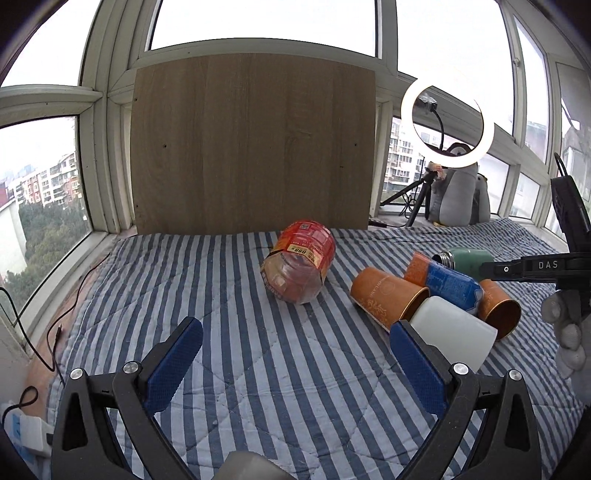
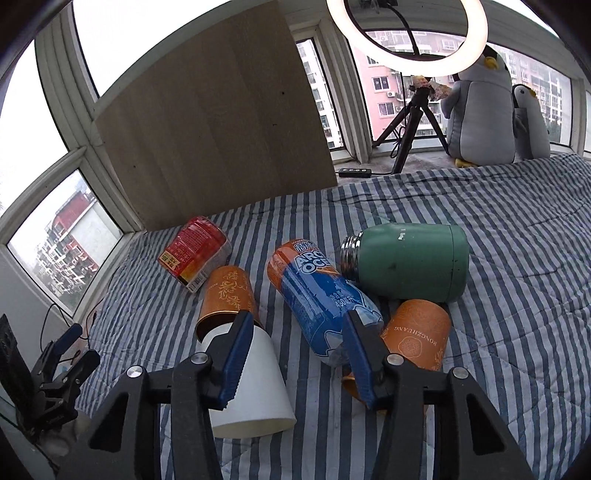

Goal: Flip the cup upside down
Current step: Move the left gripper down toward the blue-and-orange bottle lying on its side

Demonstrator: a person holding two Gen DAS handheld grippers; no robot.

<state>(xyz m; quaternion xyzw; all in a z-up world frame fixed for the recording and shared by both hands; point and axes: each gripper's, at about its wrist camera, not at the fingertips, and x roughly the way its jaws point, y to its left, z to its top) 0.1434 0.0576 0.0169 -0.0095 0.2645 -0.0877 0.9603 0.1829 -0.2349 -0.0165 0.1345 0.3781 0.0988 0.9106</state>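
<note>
- Surface: a bed under a blue-and-white striped quilt (image 1: 258,369); a wooden board (image 1: 251,144) leans upright against the windows behind it.
- Task's thing, by judgement: a white paper cup (image 2: 255,384), lying on its side on the quilt, wide open mouth toward the right wrist camera, closed base against the mouth of an orange paper cup (image 2: 227,299). Which of the cups the task means is not certain; the white one lies nearest both tools.
- Other stock, all lying on their sides: a second orange paper cup (image 2: 417,332); a blue-and-orange labelled drink bottle (image 2: 321,295) between the two orange cups; a green flask (image 2: 406,262) without a lid, touching the bottle's far end; a red-labelled plastic jar (image 1: 299,266) apart to the left.
- Right tongs (image 2: 295,354): jaws apart, empty; the left pad overlaps the white cup's upper wall in its own view, contact not determinable.
- Left tongs (image 1: 295,365): jaws wide apart, holding nothing; the white cup shows just behind the right pad.
- Background: a ring light (image 2: 406,33) on a tripod, two penguin plush toys (image 2: 480,107).
- Progress: no cup stands mouth-down. Nothing is grasped. Left to do: close on the cup wall, lift, turn mouth down, set on the quilt.
</note>
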